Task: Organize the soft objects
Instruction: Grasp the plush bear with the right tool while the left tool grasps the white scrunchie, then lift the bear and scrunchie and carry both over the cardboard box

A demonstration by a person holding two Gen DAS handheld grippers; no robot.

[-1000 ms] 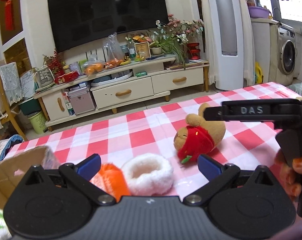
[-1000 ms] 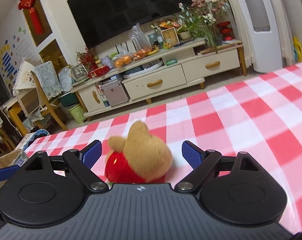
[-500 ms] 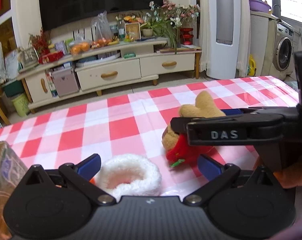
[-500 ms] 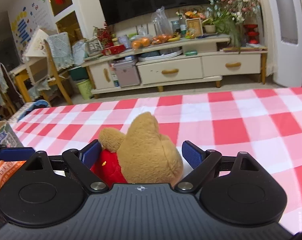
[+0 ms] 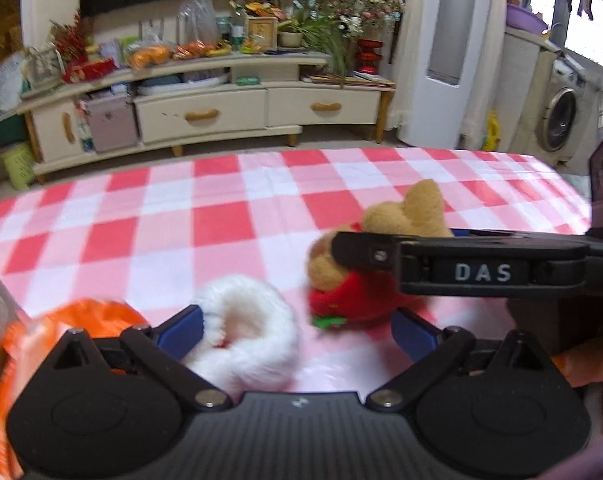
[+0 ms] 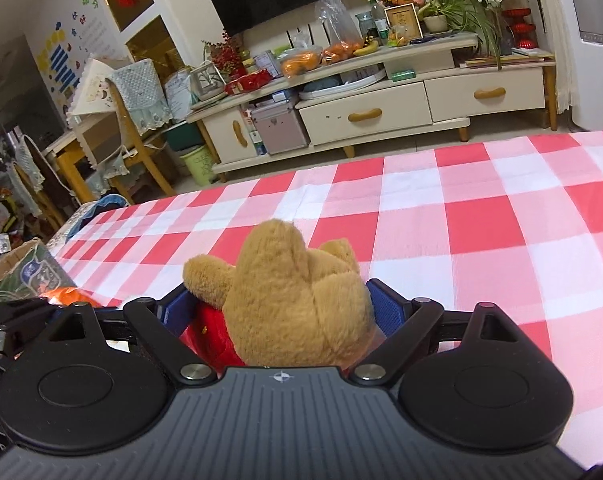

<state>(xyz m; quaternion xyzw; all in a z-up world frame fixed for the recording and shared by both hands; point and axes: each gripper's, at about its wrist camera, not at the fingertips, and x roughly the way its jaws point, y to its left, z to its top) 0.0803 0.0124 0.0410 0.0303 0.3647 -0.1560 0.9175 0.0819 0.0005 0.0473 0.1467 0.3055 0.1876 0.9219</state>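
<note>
A tan plush bear [image 6: 289,288] in a red outfit lies on the checked tablecloth [image 6: 481,216]. My right gripper [image 6: 281,306] stands open around it, a blue pad close against each side. In the left wrist view the same bear [image 5: 405,212] shows behind the right gripper's black finger marked DAS. A white fluffy ring [image 5: 249,332] lies between the fingers of my open left gripper [image 5: 297,330], nearer the left pad. An orange soft thing [image 5: 89,316] rests just left of that pad.
A cardboard box [image 6: 25,268] sits at the table's left end, beside the orange thing. A hand [image 5: 589,356] holds the right gripper at the lower right of the left wrist view. Beyond the table's far edge stands a TV cabinet [image 5: 205,108].
The right gripper has come down and forward, so the bear now sits deep between its fingers. The left gripper has shifted so the white ring lies between its fingers. Neither has narrowed.
</note>
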